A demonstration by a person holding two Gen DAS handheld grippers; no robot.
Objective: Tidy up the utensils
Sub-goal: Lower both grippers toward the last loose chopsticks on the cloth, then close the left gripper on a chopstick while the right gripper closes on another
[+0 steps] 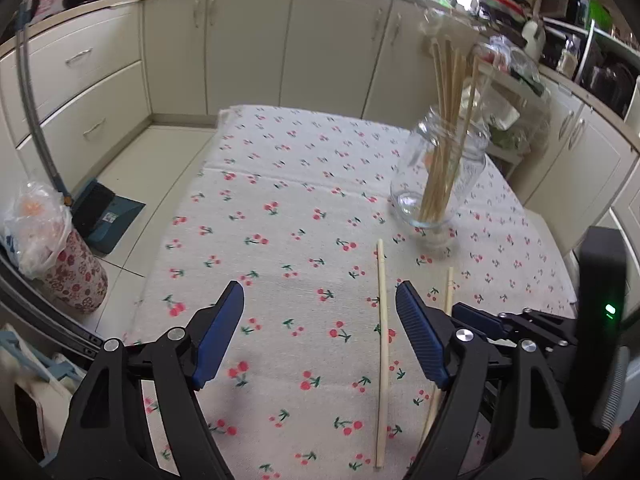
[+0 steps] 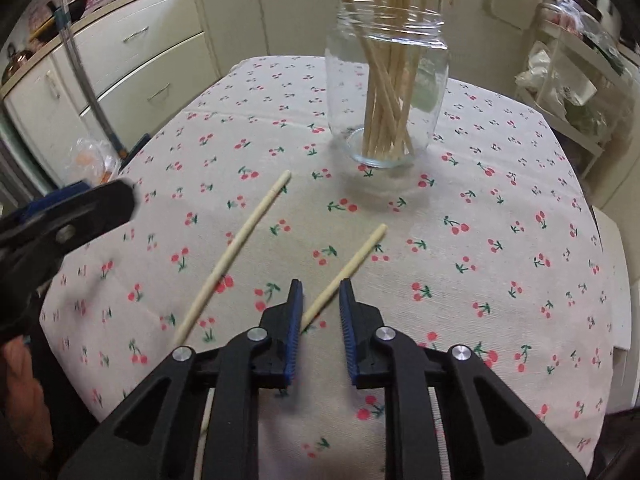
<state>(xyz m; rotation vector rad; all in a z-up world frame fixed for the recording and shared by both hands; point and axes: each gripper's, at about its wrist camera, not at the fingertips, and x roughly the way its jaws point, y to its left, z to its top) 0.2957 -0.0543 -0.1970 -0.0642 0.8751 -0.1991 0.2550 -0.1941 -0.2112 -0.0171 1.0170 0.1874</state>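
The right gripper [image 2: 320,294], black-framed with ribbed blue pads, points down at the table with its jaws narrowed around the near part of a pale wooden chopstick [image 2: 352,266]; a gap shows on each side of the stick, so the pads do not appear to press it yet. Off to its left the left gripper [image 1: 320,304] hangs with its jaws wide and nothing held, and a second pale wooden chopstick [image 1: 382,352] lies on the cloth between its pads, untouched. Both sticks lie flat and apart on the cherry-printed white tablecloth [image 2: 500,240], their far tips aimed roughly toward the clear glass jar [image 2: 386,92], which stands upright farther back and already holds a bundle of chopsticks leaning in its mouth. The step in hand looks like picking up the last two loose sticks. Next, I judge, the right jaws need to pinch fully, lift the stick clear, tip it upright and lower it through the jar's crowded mouth.
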